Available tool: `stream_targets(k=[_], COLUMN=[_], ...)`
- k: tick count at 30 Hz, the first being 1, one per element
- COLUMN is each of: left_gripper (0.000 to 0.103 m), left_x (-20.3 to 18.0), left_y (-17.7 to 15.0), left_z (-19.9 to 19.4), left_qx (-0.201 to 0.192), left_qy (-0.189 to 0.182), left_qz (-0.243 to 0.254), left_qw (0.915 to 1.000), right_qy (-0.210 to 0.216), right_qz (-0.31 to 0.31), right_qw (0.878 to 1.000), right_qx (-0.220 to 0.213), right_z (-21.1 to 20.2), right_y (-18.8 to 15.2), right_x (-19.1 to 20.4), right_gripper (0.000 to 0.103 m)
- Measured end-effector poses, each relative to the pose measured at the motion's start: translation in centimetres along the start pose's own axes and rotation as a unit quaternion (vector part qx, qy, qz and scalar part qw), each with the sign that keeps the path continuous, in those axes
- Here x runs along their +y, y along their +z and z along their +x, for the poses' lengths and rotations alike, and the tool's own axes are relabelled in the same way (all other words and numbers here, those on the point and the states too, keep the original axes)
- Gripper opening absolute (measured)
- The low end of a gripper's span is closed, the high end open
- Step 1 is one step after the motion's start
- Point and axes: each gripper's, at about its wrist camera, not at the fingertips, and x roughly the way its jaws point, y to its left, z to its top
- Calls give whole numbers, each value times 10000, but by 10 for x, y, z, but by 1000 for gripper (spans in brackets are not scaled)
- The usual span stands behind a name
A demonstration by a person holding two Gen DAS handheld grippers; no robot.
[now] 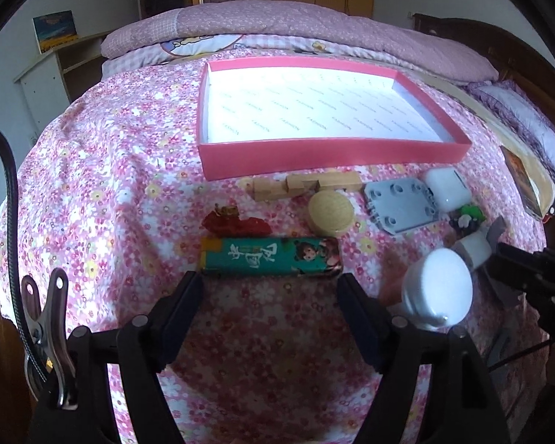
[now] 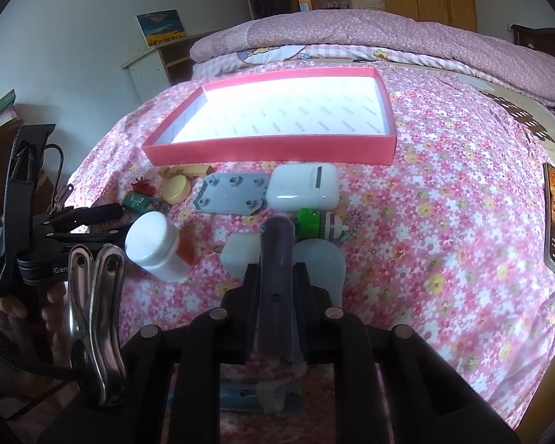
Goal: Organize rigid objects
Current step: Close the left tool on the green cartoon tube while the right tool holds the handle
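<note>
A green picture tin (image 1: 273,257) lies crosswise on the flowered bedspread just ahead of my left gripper (image 1: 270,288). Its jaws stand open, one fingertip near each end of the tin, and the pads do not press on it. My right gripper (image 2: 275,270) is shut on a dark grey-purple bar (image 2: 275,248) that sticks out forward, with white pieces beside it. A pink-rimmed box (image 1: 333,151) with a white lining sits beyond. The right gripper (image 1: 518,266) also shows at the right edge of the left wrist view.
Between tin and box lie a red toy (image 1: 235,222), wooden blocks (image 1: 307,185), a round wooden disc (image 1: 331,212), a grey studded plate (image 1: 401,199), a white case (image 1: 447,188) and a green toy (image 1: 470,214). A white-lidded jar (image 1: 438,288) stands at the right.
</note>
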Motion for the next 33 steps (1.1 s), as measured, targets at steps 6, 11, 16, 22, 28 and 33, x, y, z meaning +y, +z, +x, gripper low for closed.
stream_targets(k=[6,11,16,22,28,33], left_gripper=[92,97,99,99,96,84], left_x=[15,4,1,1,0,1], left_y=[3,9,14,13,11,5], left_z=[3,11,21,23,20,10], left_qx=[39,7,-5,-64,-90,-135], left_qy=[-144,-9,71,114,142,77], left_qz=[-193,123,191,158,95,34], left_qw=[9997,9999,9998,9998,9998,9999], right_qy=[31,60,74,75,62,75], right_qz=[35,71,77,77,71,103], right_qw=[10000,10000,9999,9999,10000,9999], right_qx=[-3,-8,-1,-6,-8,10], right_z=[0,1,0,0,1,0], right_y=[0,-1,-1,-1,-1,1], right_x=[0,-1,-1,-1,0,-1], right_gripper=[19,19,19,19,19,19])
